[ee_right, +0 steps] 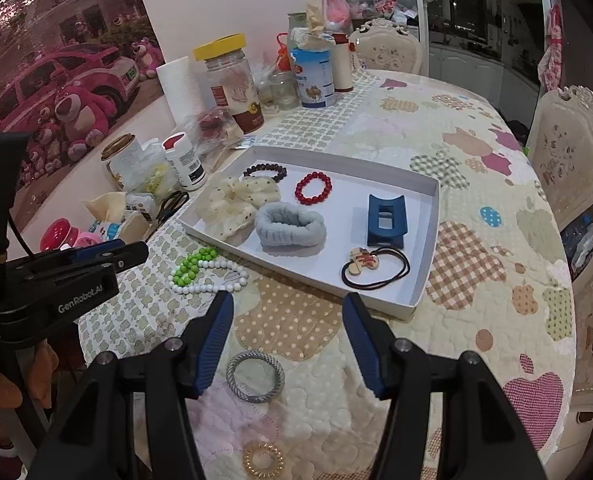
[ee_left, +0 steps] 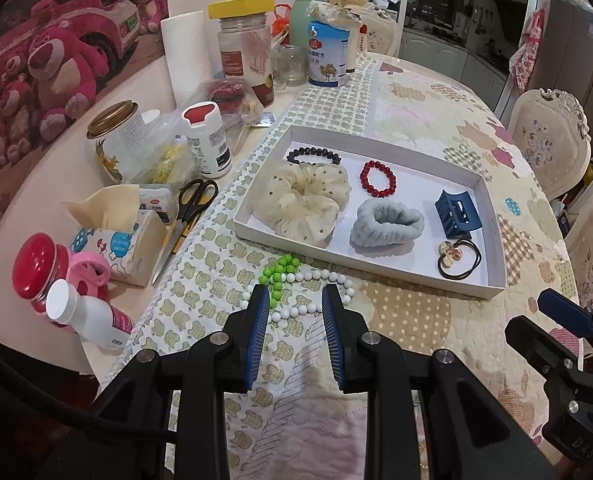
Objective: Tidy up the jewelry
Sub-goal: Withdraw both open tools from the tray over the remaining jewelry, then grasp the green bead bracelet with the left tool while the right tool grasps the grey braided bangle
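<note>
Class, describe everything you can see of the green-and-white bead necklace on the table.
The green-and-white bead necklace is a looped strand of round, glossy beads, mostly white with a bunch of bright green ones at one end. It lies loosely folded, flat on the quilted tablecloth, just outside the white tray. The left gripper is open just above it; actual contact can't be confirmed.

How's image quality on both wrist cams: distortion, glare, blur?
Left wrist view: strong fisheye bend, dark vignette corners; white tray bright but not blown out; left gripper and white and green bead necklace sharp. Right wrist view: same barrel distortion; soft shadows, no harsh glare; right gripper and silver mesh bracelet in focus; far room dim.
</note>
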`<state>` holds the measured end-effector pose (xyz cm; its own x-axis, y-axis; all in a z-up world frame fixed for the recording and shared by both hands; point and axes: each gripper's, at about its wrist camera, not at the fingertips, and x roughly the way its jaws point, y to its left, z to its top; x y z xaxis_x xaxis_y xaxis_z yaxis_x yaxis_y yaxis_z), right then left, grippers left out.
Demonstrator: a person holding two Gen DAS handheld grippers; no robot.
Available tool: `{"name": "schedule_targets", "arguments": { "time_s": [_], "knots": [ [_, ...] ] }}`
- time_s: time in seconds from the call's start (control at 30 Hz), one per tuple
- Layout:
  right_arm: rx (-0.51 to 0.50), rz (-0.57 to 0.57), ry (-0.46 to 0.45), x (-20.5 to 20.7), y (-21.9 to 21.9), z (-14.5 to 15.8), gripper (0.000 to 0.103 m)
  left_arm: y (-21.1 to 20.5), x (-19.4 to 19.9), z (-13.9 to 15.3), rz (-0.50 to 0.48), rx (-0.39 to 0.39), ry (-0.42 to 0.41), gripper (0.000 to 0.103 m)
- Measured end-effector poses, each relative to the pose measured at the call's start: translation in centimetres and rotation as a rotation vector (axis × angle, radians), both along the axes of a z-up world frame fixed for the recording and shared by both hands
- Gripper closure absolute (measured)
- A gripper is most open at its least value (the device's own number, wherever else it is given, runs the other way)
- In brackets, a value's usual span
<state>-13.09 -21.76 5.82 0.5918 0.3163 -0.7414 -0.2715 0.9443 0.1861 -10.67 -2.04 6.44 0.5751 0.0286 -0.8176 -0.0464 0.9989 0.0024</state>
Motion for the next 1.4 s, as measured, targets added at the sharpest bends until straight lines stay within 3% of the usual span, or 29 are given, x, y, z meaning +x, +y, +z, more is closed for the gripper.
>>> {"name": "schedule_targets", "arguments": {
  "time_s": [0.43, 0.63, 0.87, 1.1, 1.4],
  "knots": [
    [-0.005, 0.019, 0.019, 0.2, 0.3, -0.7, 0.043, 0.3, 0.4, -0.5, 0.009, -0.01, 0.022, 0.077],
    [0.004, 0.026, 0.048, 0.4, -0.2, -1.9, 0.043, 4.1, 1.1, -0.3, 0.063, -0.155, 0.053, 0.077],
    [0.031, 0.054, 0.172, 0.7, -0.1, -6.5, 0.043, 8.9, 2.0, -2.7, 0.174, -0.252, 0.13, 0.073],
    [0.0, 0.109, 0.213, 0.9, 1.5, -8.8, 0.043, 8.6, 3.4, -5.8, 0.165, -0.262, 0.193, 0.073],
    [-0.031, 0.136, 0.228, 1.3, 3.1, -10.5, 0.043, 5.9, 7.4, -8.6, 0.051, -0.194, 0.243, 0.073]
  ]
}}
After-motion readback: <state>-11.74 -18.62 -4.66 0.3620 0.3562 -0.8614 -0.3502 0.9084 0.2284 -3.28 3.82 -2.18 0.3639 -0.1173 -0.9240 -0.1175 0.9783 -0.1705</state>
